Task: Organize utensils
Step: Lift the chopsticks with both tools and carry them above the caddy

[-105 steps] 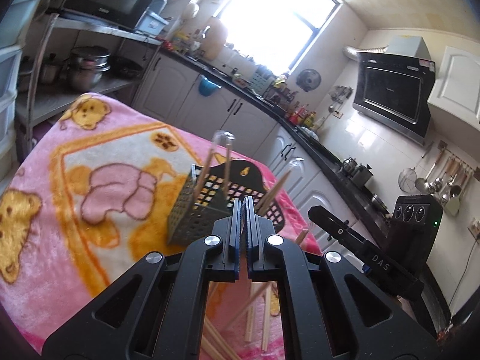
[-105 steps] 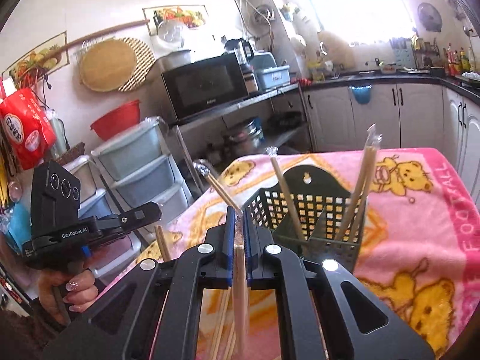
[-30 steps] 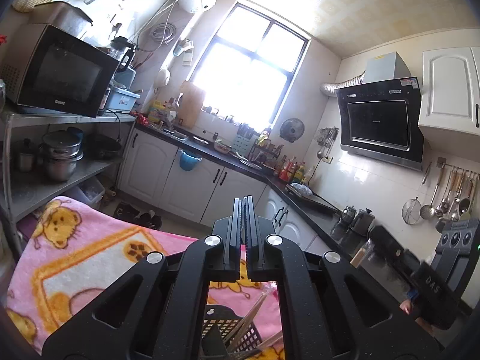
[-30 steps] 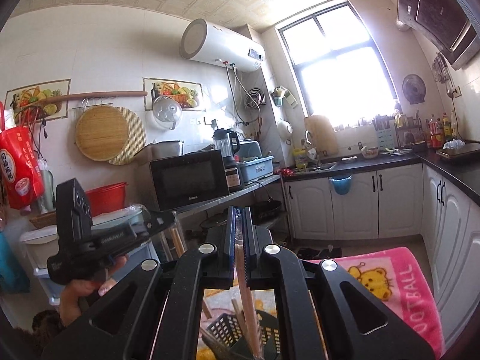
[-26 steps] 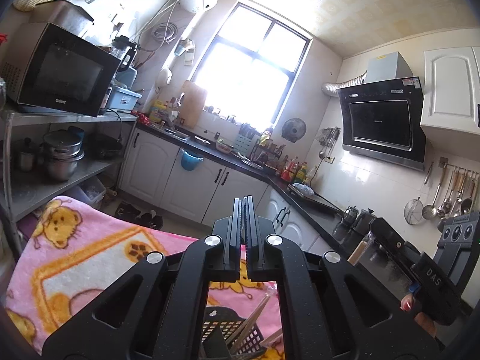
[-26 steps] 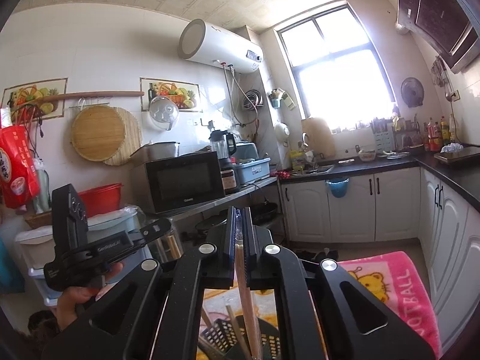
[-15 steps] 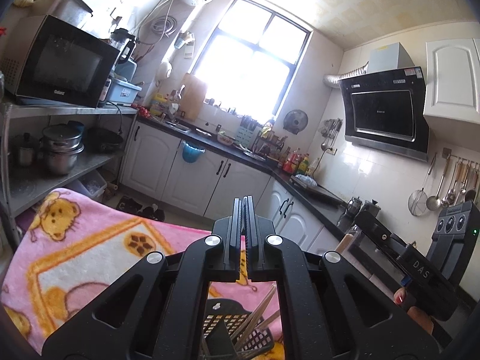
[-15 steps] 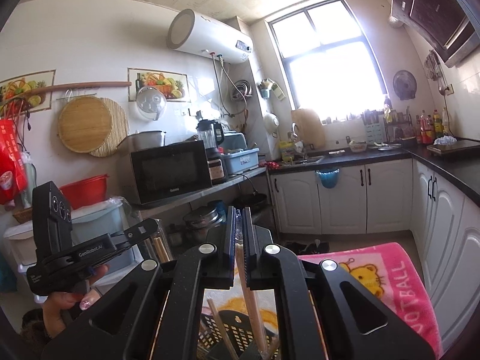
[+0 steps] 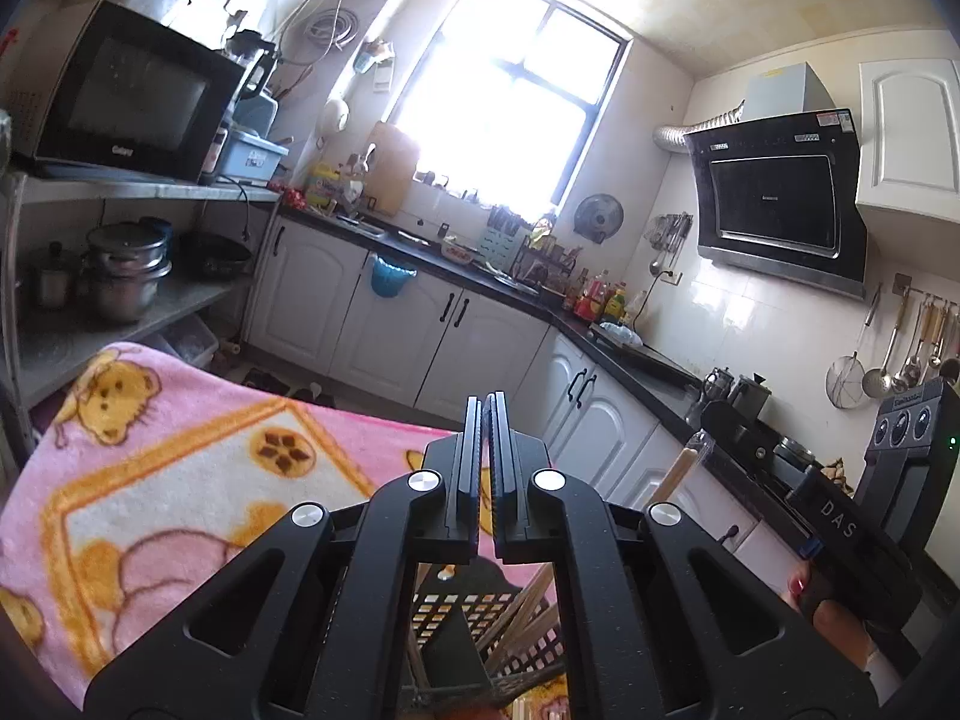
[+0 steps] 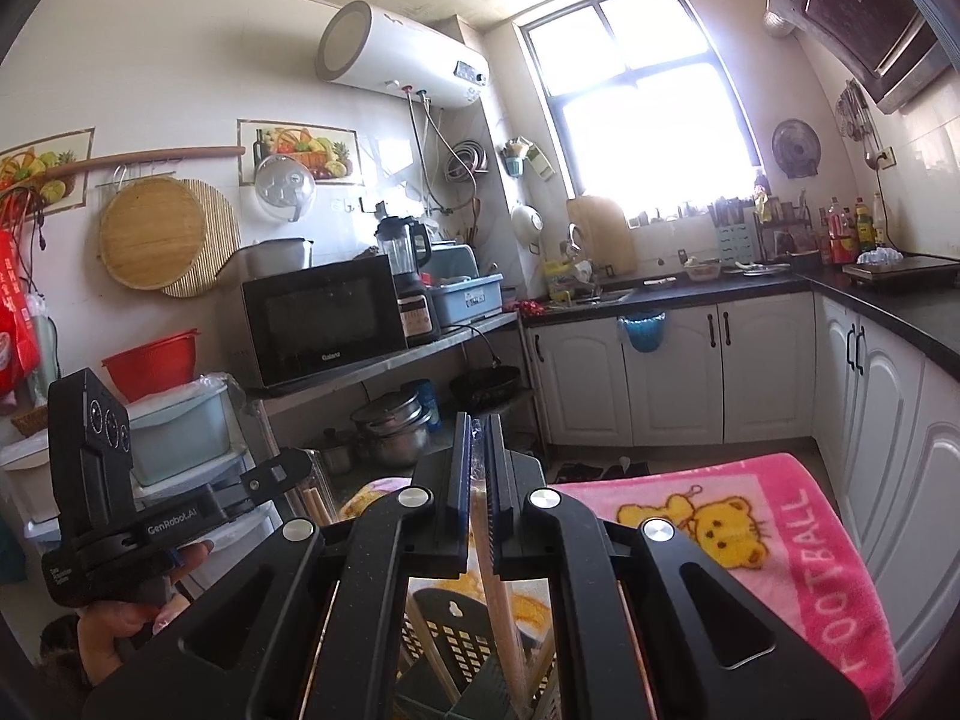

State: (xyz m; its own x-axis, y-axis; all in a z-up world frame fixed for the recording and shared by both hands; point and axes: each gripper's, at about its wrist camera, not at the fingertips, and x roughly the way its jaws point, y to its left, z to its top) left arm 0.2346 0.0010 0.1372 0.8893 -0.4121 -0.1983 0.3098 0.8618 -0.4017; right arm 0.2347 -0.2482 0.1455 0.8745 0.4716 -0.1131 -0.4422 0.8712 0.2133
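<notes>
A: One chopstick (image 10: 501, 606) in R gripper (image 10: 477, 468), jaws pinching it, long axis near upright, tip right above the basket (image 10: 474, 648).
B: L gripper (image 9: 487, 468)?
A: Jaws pressed together; can't tell what's held. Also above basket; neither clearly closer.

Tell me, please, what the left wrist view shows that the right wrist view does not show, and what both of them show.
Only the left wrist view shows the utensils hanging on the wall and the white wall cabinet.

Only the right wrist view shows the water heater, the round wooden board and the red bowl. There the right gripper is shut on wrapped chopsticks.

Both show the window, the microwave, the pink blanket and the black basket with chopsticks.
</notes>
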